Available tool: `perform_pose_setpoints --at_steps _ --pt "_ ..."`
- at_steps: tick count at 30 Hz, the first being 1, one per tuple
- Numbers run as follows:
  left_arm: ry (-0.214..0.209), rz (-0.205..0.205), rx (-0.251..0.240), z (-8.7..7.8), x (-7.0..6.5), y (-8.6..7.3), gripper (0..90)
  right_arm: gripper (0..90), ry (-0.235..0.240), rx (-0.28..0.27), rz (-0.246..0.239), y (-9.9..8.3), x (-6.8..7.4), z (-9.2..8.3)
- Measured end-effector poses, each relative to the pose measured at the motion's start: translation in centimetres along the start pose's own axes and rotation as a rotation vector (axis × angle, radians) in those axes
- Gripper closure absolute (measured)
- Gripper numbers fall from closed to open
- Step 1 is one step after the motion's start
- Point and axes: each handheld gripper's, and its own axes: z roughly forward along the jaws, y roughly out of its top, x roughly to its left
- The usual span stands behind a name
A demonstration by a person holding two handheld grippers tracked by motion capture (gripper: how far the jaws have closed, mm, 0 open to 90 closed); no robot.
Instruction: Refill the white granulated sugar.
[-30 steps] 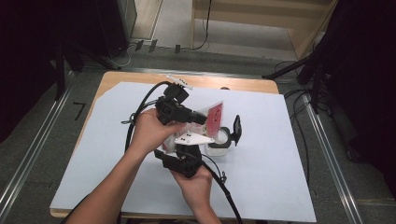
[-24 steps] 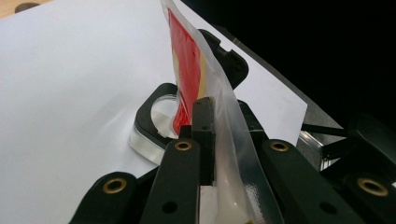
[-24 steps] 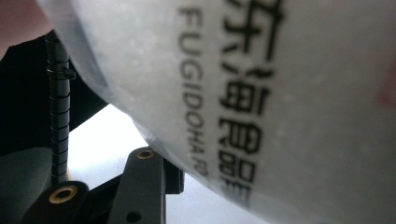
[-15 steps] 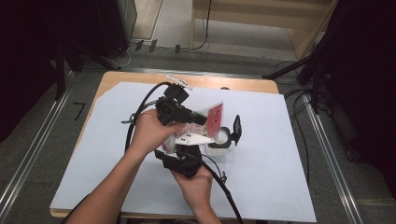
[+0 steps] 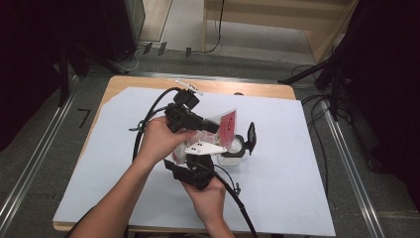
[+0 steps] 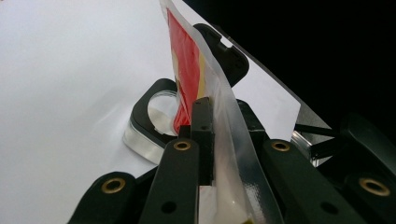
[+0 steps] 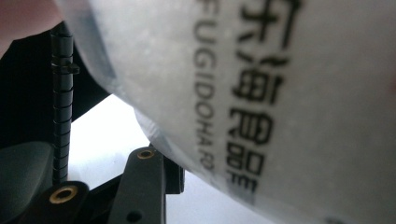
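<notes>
A clear plastic bag [image 5: 227, 124] with a red label hangs tilted over a small clear container [image 5: 232, 157] whose black lid [image 5: 251, 136] stands flipped up. My left gripper [image 5: 214, 128] is shut on the bag's thin upper edge [image 6: 196, 74], and below it lie the container [image 6: 149, 121] and the lid [image 6: 224, 56]. My right gripper [image 5: 198, 156] sits lower and nearer the person, shut on the bag's full lower part. That part [image 7: 261, 93] is white inside with black print. It presses against one finger [image 7: 142, 186] and hides the other.
A white sheet [image 5: 297, 188] covers the wooden table [image 5: 267, 90]. A small clear item [image 5: 190, 88] lies near the far edge. Cables trail from both grippers across the sheet. Metal rails [image 5: 346, 158] run along the floor on both sides.
</notes>
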Motion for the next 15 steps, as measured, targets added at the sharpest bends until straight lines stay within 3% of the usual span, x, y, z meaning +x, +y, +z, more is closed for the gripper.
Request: perform_pose_setpoints --at_steps 11,15 --pt "-0.024 -0.023 -0.014 -0.14 0.49 -0.12 82.8 63.3 -0.014 0.01 -0.019 0.09 0.11 -0.08" --pt "-0.011 -0.022 -0.011 -0.22 0.63 -0.07 82.7 63.3 -0.012 0.012 -0.025 0.18 0.15 -0.08"
